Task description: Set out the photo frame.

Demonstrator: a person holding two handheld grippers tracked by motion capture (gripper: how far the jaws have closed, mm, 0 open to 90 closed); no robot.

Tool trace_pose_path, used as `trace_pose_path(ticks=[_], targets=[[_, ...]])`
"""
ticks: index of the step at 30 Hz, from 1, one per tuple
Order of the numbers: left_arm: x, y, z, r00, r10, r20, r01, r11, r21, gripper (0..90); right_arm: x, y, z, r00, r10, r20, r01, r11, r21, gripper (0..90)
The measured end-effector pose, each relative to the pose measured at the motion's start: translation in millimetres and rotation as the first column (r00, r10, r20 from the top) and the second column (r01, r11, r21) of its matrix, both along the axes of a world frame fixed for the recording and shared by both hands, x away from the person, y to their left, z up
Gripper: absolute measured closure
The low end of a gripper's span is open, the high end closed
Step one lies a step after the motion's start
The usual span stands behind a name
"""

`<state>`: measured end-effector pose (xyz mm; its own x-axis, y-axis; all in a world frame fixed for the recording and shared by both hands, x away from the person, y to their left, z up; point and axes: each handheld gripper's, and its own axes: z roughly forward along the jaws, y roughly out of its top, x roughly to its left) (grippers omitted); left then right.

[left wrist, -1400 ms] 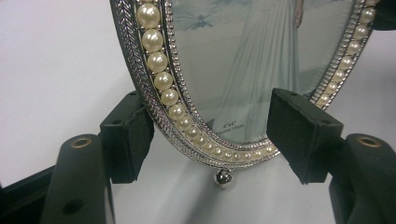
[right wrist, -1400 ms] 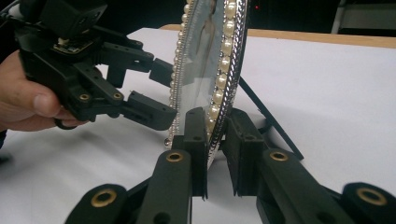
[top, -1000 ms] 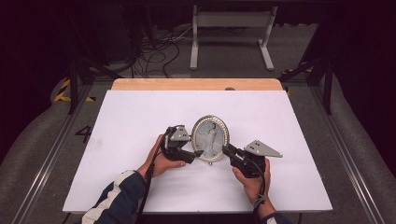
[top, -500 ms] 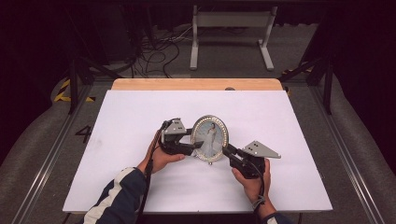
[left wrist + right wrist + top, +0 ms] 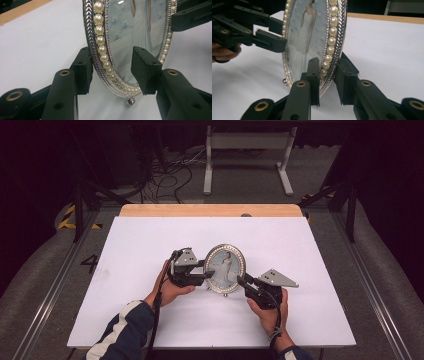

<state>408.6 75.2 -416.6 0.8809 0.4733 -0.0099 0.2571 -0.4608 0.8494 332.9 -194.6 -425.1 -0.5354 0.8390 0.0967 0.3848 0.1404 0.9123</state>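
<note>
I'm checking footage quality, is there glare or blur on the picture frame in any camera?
Left gripper view: a small glare spot at the top of the oval picture frame, pearls sharp. Right gripper view: frame crisp, nearest jaws slightly soft. High view: evenly lit table, dark surroundings.

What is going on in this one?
A person stands an oval picture frame upright on the white table, working it from both sides. The right hand-held gripper pinches the frame's pearl-studded rim near the bottom. The left hand-held gripper straddles the opposite rim and its jaws have just been closing, but the pad on the glass side stands clear of the frame, so it has no grip yet.
</note>
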Motion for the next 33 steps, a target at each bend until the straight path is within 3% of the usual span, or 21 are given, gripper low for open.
trace_pose_path(ticks=[2, 10, 15, 26, 33], targets=[[-2.0, -1.6, 0.1, 0.9997, 0.013, 0.022, -0.013, 0.999, 0.042, 52.9, 0.9, -0.3, -0.9, 1.0, 0.003, 0.001, -0.003, 1.0, 0.005, 74.4], [-3.1, 2.4, -3.0, 0.9998, 0.02, 0.002, -0.02, 0.9992, 0.034, 55.1, 2.5, 2.4, 0.5, 0.9999, 0.008, 0.006, -0.008, 1.0, -0.009, 74.4], [-7.8, 1.5, -3.2, 0.9995, 0.026, 0.02, -0.027, 0.9981, 0.055, 54.4, 3.8, 1.8, 0.2, 0.9999, 0.011, 0.003, -0.011, 1.0, -0.006, 74.3], [-13.8, 12.4, -3.6, 0.9998, -0.019, -0.004, 0.019, 0.9997, 0.018, 55.3, 6.2, 2.3, 1.4, 0.9998, 0.019, -0.005, -0.019, 1.0, -0.009, 73.4], [-12.6, 11.1, -6.7, 0.9999, -0.012, 0.001, 0.012, 0.9998, 0.014, 51.6, 5.4, 5.3, 0.4, 0.9999, 0.014, 0.001, -0.014, 1.0, -0.026, 70.8]])
